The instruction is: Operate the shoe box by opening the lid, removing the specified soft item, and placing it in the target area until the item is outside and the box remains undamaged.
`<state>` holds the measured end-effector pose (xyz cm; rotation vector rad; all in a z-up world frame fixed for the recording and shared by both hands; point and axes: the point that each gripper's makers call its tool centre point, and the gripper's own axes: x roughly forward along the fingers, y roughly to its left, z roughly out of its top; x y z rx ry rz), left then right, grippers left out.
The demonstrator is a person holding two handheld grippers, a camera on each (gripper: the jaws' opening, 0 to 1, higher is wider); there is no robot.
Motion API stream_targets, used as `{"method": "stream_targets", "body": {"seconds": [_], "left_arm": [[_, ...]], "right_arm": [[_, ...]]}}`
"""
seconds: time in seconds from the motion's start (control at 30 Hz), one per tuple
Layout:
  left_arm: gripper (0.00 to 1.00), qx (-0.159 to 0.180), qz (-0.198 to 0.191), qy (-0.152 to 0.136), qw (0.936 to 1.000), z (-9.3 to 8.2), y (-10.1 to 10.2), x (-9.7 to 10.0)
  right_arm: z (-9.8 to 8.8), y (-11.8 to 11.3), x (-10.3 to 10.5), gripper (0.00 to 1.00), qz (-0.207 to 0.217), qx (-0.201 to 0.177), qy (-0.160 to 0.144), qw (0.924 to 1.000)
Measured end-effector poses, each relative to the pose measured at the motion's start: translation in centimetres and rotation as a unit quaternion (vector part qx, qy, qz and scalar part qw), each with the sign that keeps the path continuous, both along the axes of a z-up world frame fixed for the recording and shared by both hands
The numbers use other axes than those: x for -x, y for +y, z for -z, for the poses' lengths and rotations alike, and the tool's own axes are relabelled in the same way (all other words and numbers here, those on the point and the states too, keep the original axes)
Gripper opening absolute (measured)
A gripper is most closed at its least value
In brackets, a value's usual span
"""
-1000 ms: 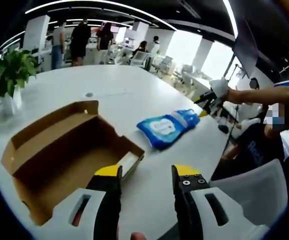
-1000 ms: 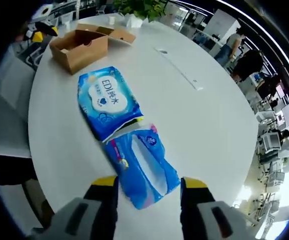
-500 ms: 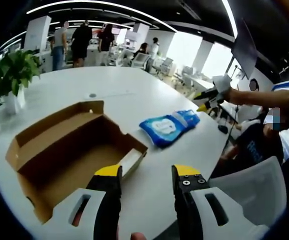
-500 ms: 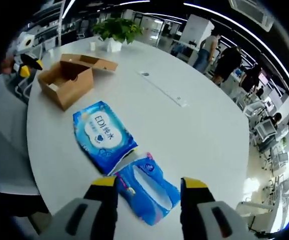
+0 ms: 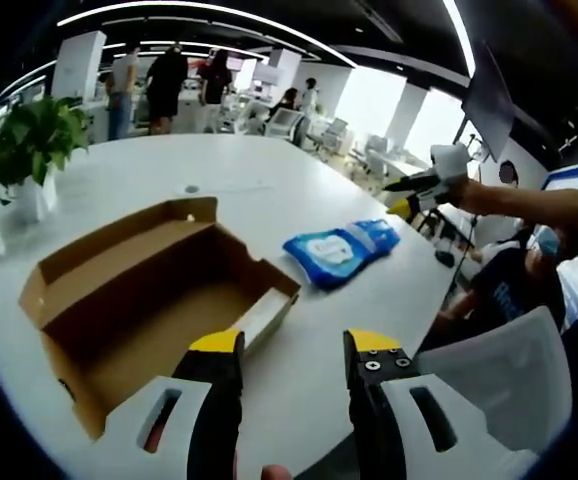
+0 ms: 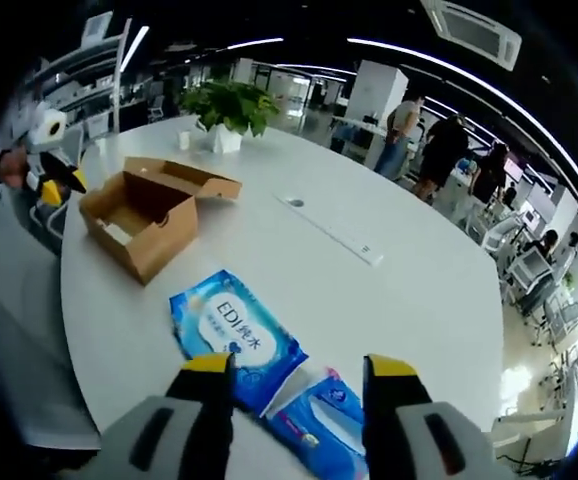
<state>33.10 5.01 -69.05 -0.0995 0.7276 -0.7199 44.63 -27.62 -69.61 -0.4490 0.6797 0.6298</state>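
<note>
The right gripper [image 6: 294, 365] has lifted up and away from the blue wipes packs [image 6: 237, 337], which a second ago lay right between its open jaws and now sit lower and smaller beneath its yellow tips. Seen from the left gripper view, that right gripper [image 5: 401, 202] has risen off the table's [image 5: 249, 190] far edge and now hangs in the air beyond the packs [image 5: 341, 249].
</note>
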Motion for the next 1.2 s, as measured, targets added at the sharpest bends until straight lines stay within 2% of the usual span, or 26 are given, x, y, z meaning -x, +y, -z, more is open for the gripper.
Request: {"method": "stream_targets", "body": {"seconds": [0.3,0.63,1.2], "left_arm": [[0.40,0.001,-0.008,0.000,1.0000,0.0,1.4,0.4],[0.40,0.007,-0.009,0.000,0.9999,-0.2,1.5,0.4],[0.40,0.003,-0.010,0.013,0.9999,0.7,2.7,0.9]], "right_arm": [[-1.0,4.0,0.6,0.51,0.001,-0.045,-0.006,0.9990],[-1.3,7.4,1.3,0.52,-0.009,-0.069,-0.013,0.9975],[0.8,11.4,2.4,0.53,-0.024,-0.090,-0.001,0.9957]]}}
